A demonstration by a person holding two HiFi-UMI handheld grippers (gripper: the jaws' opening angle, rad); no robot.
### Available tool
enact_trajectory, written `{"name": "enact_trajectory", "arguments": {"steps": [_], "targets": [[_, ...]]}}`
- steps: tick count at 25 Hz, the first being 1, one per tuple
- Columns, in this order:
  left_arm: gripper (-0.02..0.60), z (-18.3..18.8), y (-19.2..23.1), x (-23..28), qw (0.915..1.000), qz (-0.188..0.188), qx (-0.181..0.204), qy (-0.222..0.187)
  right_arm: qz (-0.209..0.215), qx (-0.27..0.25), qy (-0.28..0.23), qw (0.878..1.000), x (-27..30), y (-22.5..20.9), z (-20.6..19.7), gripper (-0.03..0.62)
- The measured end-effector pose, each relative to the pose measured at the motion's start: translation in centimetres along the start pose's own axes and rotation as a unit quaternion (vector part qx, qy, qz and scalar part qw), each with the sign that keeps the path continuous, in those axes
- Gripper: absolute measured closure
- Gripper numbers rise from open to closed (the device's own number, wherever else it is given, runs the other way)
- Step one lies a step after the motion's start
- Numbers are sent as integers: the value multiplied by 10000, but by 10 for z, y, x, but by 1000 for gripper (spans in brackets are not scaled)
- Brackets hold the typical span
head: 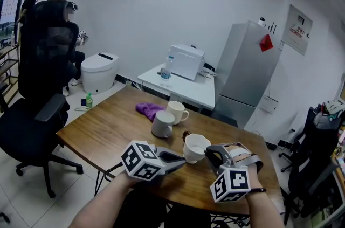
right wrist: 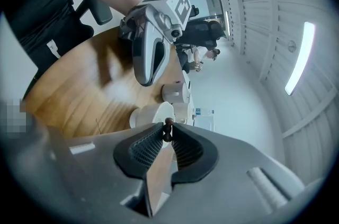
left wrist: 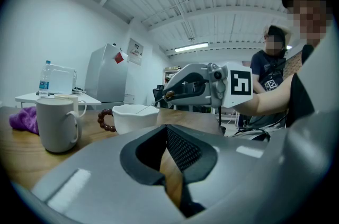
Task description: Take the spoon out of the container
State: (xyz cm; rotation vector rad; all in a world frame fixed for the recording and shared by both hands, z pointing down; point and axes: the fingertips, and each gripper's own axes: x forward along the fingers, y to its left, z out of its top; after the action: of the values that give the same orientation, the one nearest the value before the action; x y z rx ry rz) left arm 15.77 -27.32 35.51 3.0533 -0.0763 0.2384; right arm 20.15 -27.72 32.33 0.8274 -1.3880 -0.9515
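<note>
On the wooden table (head: 108,124) stands a white container (head: 195,147), a cup with a handle of brown beads (left wrist: 105,119). A thin spoon (left wrist: 148,106) leans out over its rim. My right gripper (head: 210,150) is just right of the cup. In the right gripper view its jaws (right wrist: 167,135) pinch the spoon's dark beaded end (right wrist: 168,123), with the cup (right wrist: 151,114) right behind. My left gripper (head: 182,158) lies low on the table at the cup's near left. Its jaws (left wrist: 165,151) are together with nothing between them and point at the cup (left wrist: 135,118).
Two white mugs (head: 163,124) (head: 177,111) and a purple cloth (head: 149,109) sit farther back on the table. A black office chair (head: 38,108) stands at the left. Behind are a white side table (head: 183,87), a grey fridge (head: 245,73) and people at the far left.
</note>
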Motion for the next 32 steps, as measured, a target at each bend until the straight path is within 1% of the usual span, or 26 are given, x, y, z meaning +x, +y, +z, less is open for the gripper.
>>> {"name": "enact_trajectory", "arguments": {"steps": [8, 13, 19, 23, 26, 32], "targets": [[569, 0, -1, 0, 10000, -5, -6, -1, -258, 171, 41, 9995, -12, -19, -11, 542], [569, -1, 0, -1, 10000, -7, -3, -2, -473, 543, 24, 9974, -20, -36, -24, 542], [569, -1, 1, -1, 10000, -6, 1, -5, -634, 1062, 193, 9921, -26, -48, -54, 542], [569, -1, 0, -1, 10000, -2, -2, -8, -675, 1599, 268, 9845, -26, -49, -78, 542], [569, 0, -1, -1, 10000, -2, -5, -1, -667, 2023, 344, 9764, -25, -47, -98, 542], [568, -1, 0, -2, 10000, -3, -2, 2, -620, 2690, 537, 9596, -18, -33, -138, 542]]}}
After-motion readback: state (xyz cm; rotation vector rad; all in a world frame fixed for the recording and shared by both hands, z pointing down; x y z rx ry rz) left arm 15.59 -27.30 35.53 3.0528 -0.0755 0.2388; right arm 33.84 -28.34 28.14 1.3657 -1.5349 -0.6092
